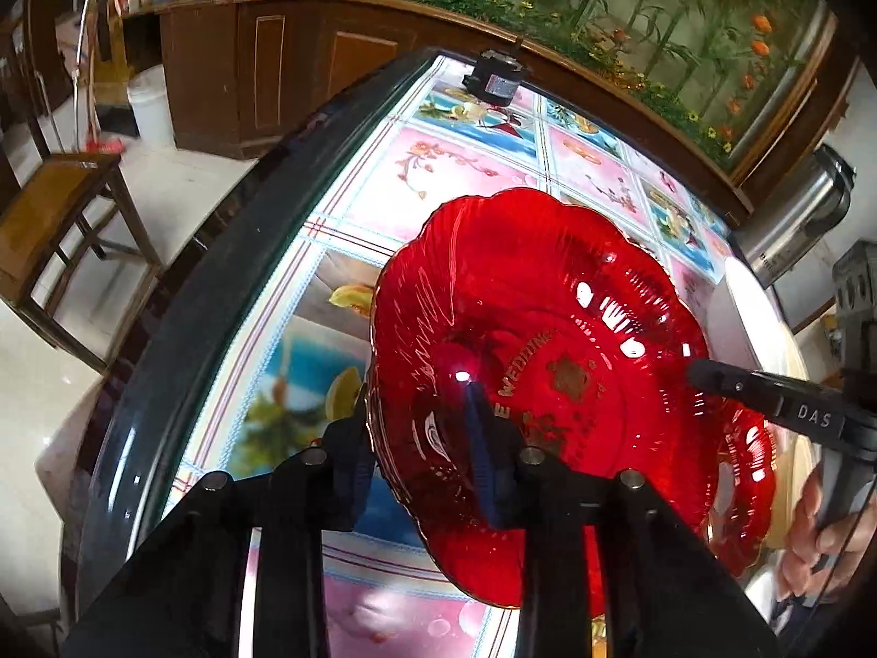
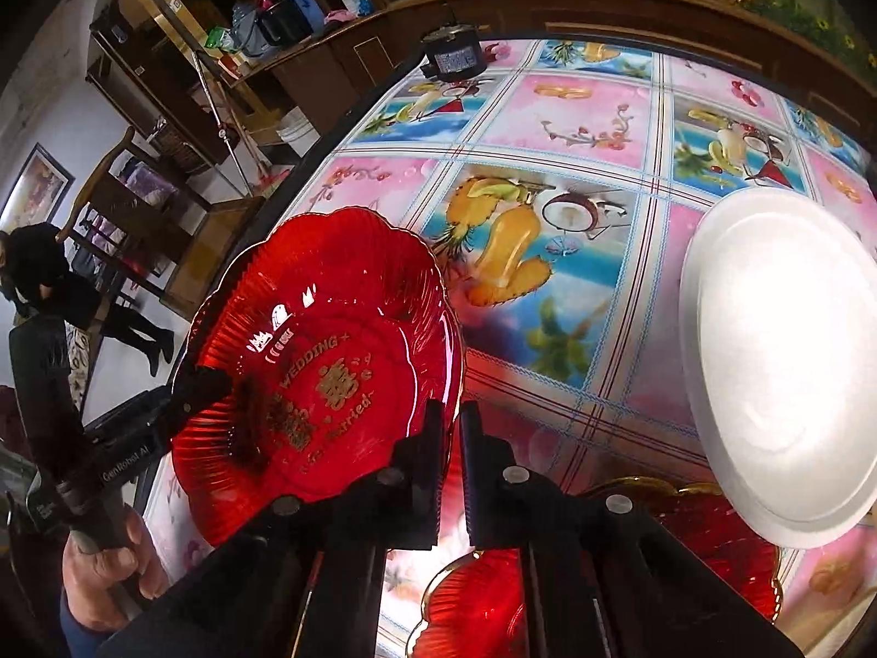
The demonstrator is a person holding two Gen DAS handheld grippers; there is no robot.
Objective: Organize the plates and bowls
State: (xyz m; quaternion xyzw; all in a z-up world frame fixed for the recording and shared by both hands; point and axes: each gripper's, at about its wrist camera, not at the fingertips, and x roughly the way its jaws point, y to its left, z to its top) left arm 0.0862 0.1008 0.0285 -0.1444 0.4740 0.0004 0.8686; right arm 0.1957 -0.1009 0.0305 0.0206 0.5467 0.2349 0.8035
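Two tools (image 1: 422, 427) (image 2: 450, 438) on red plate (image 1: 548, 329) rim

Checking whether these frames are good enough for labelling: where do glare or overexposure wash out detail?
Left wrist view: bright highlights speckle the red plate, and the tablecloth bleaches near its edge. Right wrist view: the white plate is blown out to featureless white; the fisheye bends the table edge.
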